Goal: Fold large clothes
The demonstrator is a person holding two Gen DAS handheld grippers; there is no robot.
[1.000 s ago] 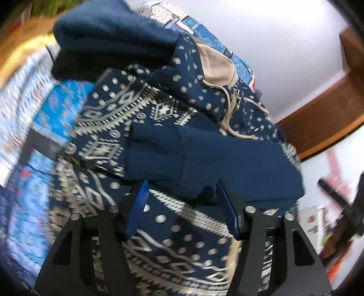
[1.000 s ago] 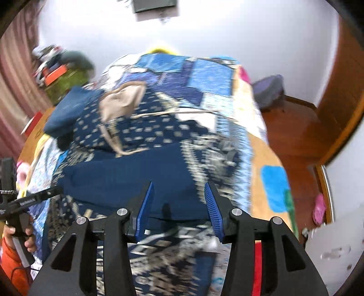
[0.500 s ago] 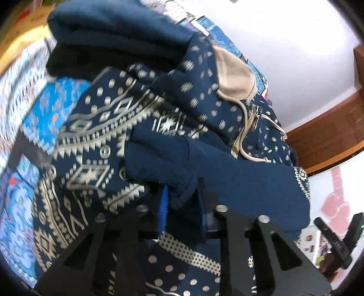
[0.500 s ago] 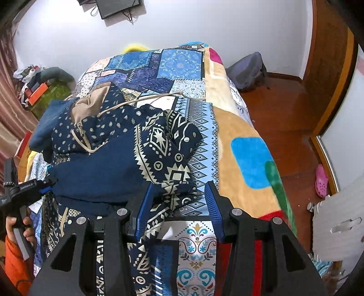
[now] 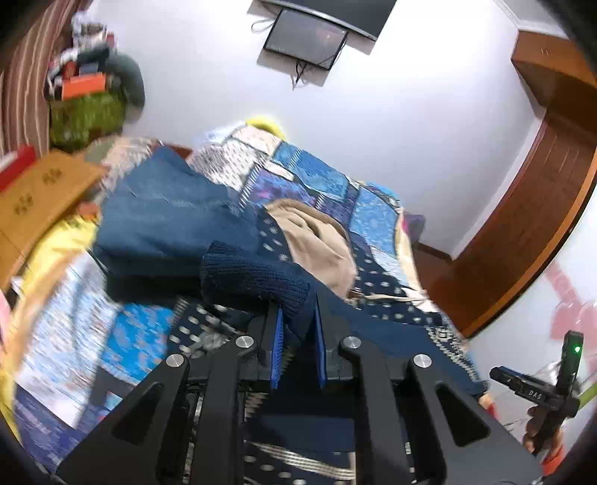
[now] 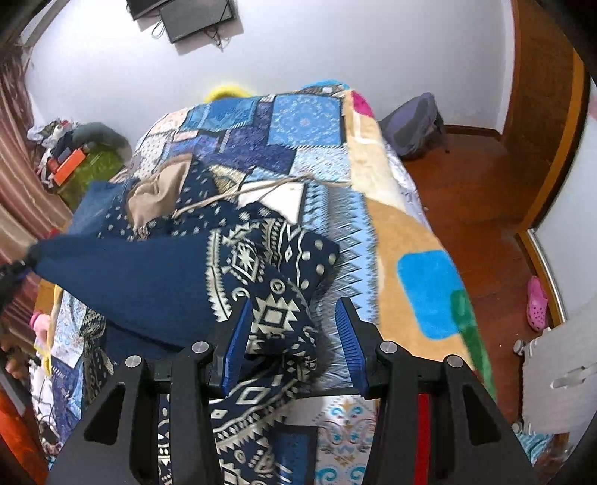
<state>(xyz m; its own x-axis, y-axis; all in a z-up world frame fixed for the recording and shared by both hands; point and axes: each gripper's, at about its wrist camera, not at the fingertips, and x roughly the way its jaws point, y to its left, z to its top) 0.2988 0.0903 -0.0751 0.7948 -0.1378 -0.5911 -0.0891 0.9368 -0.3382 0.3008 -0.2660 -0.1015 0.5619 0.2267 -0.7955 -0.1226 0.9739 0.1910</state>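
While left tongs (image 5: 297, 337) close on the sleeve cuff (image 5: 257, 276), right tongs (image 6: 294, 335) gape.

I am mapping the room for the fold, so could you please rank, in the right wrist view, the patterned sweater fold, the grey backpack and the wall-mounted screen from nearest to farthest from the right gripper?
1. Patterned sweater fold: between the jaws of the right gripper.
2. Grey backpack: on the floor, upper right, beside the bed.
3. Wall-mounted screen: high on the far wall, upper left.

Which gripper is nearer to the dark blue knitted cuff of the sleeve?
Left. The left gripper is closing on the knitted cuff. The right gripper is apart from it, over the patterned body of the garment.
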